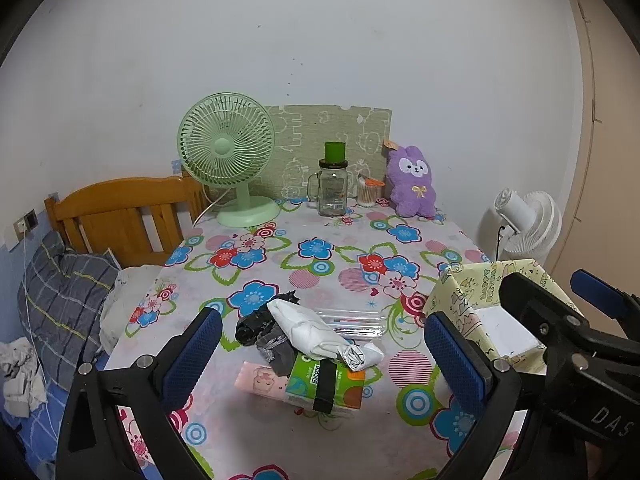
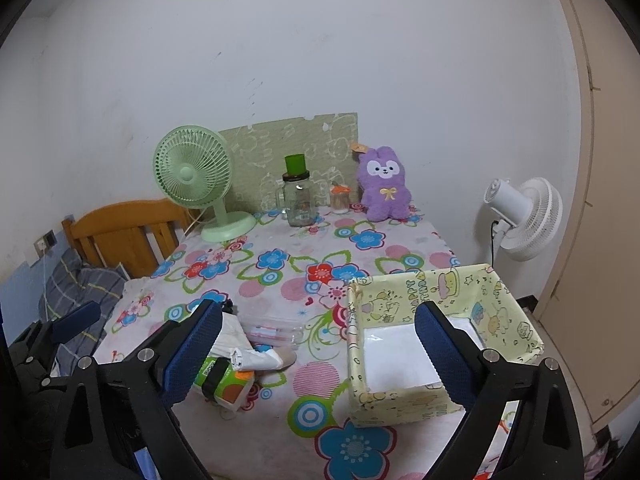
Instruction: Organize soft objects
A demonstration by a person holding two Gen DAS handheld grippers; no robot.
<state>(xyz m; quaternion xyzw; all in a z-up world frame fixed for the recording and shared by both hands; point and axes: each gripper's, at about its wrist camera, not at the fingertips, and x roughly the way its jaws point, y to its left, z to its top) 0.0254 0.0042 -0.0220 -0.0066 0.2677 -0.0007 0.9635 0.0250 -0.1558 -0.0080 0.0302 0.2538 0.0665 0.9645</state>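
Left wrist view shows the left gripper (image 1: 320, 356) with blue-padded jaws spread wide and empty, and just ahead between them a heap of soft things: a rolled white cloth bundle (image 1: 316, 332) and dark grey and black fabric pieces (image 1: 262, 332) lying on a green tissue pack (image 1: 328, 384). The right gripper (image 2: 326, 354) is likewise spread and empty, its right finger over the yellow cartoon-printed paper box (image 2: 496, 300), apparently empty and reading "HAPPY". Nothing looks sorted yet, so the next move likely calls for closing on the white bundle and carrying it rightward into the box.
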